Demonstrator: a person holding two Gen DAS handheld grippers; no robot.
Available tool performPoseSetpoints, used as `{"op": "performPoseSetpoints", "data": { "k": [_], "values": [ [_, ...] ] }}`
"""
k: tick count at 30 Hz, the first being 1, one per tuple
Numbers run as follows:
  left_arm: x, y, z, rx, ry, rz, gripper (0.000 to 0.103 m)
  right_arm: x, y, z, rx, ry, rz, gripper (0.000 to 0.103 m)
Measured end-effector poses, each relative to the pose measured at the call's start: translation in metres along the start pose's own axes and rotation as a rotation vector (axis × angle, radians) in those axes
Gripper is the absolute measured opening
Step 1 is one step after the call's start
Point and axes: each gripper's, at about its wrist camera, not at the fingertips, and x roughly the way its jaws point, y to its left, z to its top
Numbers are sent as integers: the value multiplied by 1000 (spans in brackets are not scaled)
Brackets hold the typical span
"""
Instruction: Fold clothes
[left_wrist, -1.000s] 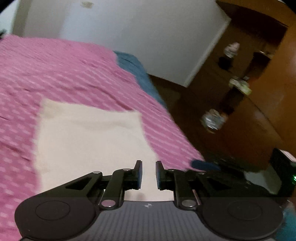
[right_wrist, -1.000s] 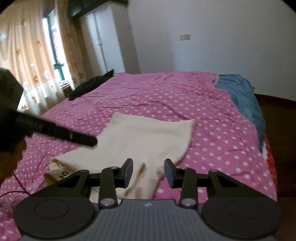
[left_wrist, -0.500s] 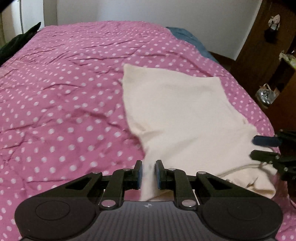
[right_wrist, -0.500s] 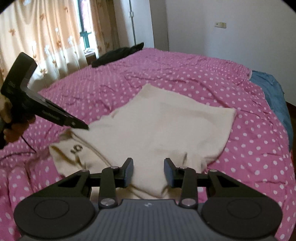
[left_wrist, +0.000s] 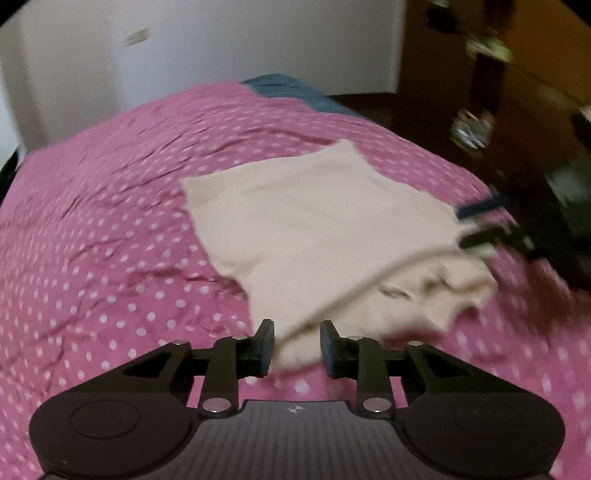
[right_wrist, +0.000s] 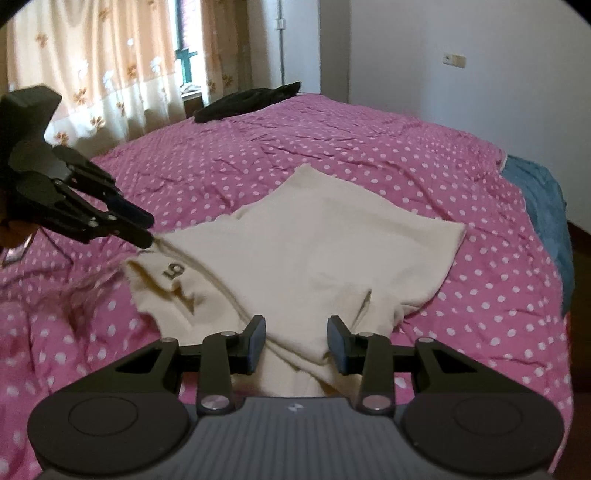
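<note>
- Right now the cream garment (right_wrist: 325, 258) lies on the pink dotted bed (right_wrist: 369, 155), partly doubled over; long axis runs from the near bunched end to the far flat corner.
- L claw (left_wrist: 297, 345): jaws apart, near edge of cloth between them, grip not closed.
- R claw (right_wrist: 296, 343): wide, cloth fold between pads.
- Both about equally near, at opposite near corners.
- Black clothing (right_wrist: 247, 101) and blue cloth (right_wrist: 550, 221) lie well apart; nothing in the way.

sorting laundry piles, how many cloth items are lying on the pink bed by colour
cream: 1, the cream garment spread out in the middle of the polka-dot bedspread
black: 1, the black garment at the far edge near the curtains
blue: 1, the blue cloth along the bed's right side
total: 3
</note>
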Motion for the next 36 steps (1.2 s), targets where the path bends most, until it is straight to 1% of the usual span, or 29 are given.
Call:
{"op": "performPoseSetpoints", "data": {
  "k": [5,8,10,13,14,16,18,21,24,26,28,29,30,31,32,33,35,36],
  "values": [
    [-11,-30,-13,211,-36,-19,31,-12,9,-1,-71,18,2,37],
    [-5,-42,-15,272,-59,-17,31,-17,17,-3,-132,28,5,38],
    [0,-45,-15,286,-71,-23,31,-21,24,-5,-182,32,6,50],
    [5,-50,-15,309,-89,-27,31,-24,36,-10,-269,31,6,52],
    [6,-50,-14,311,-96,-29,30,-24,40,-12,-298,29,5,52],
    [6,-48,-10,299,-107,-40,21,-21,46,-13,-342,22,7,56],
    [5,-41,-4,264,-115,-56,13,-17,50,-14,-371,14,15,56],
    [3,-28,6,189,-128,-82,11,-10,53,-13,-391,-5,23,57],
    [5,-14,17,110,-134,-109,11,-3,51,-10,-378,-31,29,57],
    [10,-6,23,72,-134,-122,11,4,47,-6,-349,-37,23,52],
    [15,-2,25,52,-129,-127,11,9,38,-2,-287,-34,26,41],
    [16,-2,24,49,-126,-127,11,11,33,0,-247,-31,35,34],
    [18,-1,23,47,-124,-128,15,13,27,2,-206,-28,45,19],
    [19,0,22,46,-121,-127,16,14,22,4,-165,-25,54,16],
    [18,-1,19,50,-118,-123,18,14,17,6,-129,-26,63,15],
    [17,-1,16,55,-115,-120,22,14,12,8,-98,-30,73,13],
    [15,-1,9,70,-108,-116,26,12,6,11,-60,-40,83,12],
    [13,-2,6,82,-108,-110,35,11,3,12,-45,-45,87,11]
  ]
}}
